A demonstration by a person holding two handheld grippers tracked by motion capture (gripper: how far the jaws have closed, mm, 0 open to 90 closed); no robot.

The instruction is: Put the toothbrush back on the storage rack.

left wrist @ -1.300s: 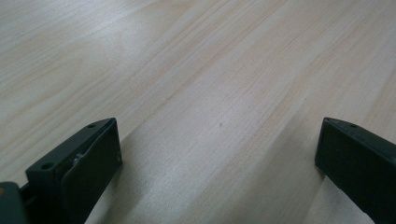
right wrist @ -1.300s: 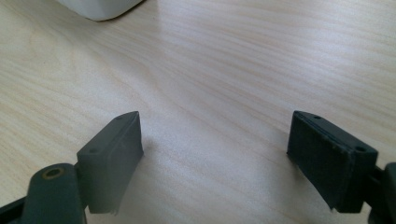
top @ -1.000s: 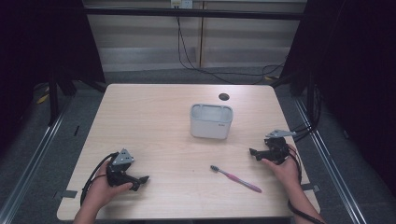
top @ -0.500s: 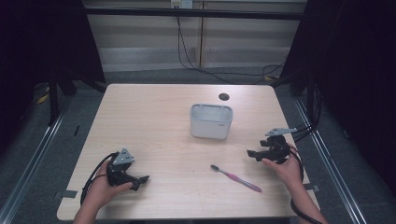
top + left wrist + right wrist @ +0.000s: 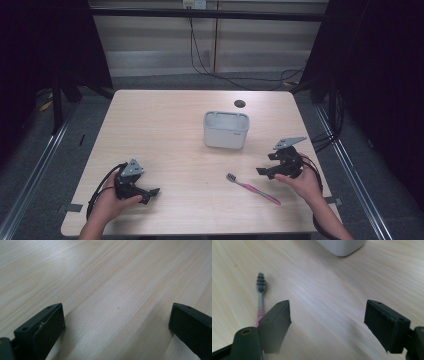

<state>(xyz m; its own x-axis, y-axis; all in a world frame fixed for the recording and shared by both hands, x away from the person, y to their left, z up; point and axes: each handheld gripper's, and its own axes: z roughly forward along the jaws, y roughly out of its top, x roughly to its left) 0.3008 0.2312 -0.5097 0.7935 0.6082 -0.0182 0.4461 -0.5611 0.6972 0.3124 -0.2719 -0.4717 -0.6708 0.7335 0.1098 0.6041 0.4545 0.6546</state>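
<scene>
Toothbrush (image 5: 252,188) lies flat on the surface (image 5: 165,130) at the near right, its bristle head toward the left and far side, its handle running to the near right, just beside the right gripper (image 5: 264,171) and well short of the holder (image 5: 226,129), a white open-topped box near the middle. By the look of it, it is light, stiff and thin, so it should lift with little force, but it sits so low on the wood that a gripper has to come down almost onto the surface to get either side of it. The smooth handle could roll or swivel if pinched near one end; the best hold is probably across the handle's middle or just behind the neck, clear of the soft bristles, so that it hangs level. The handle is pink, with pink bands where it meets a grey neck, and the head (image 5: 261,280) carries dark grey bristles in short rows, seen sharply in the right gripper view. The right gripper's jaws stand spread with nothing between them; they have just been closing a little, and the toothbrush lies outside them, beside the left jaw in the right gripper view. The left gripper (image 5: 148,195) sits at the near left, well apart from the toothbrush, its jaws spread wide over bare wood in the left gripper view. A small dark round mark (image 5: 240,104) shows on the surface beyond the holder.
</scene>
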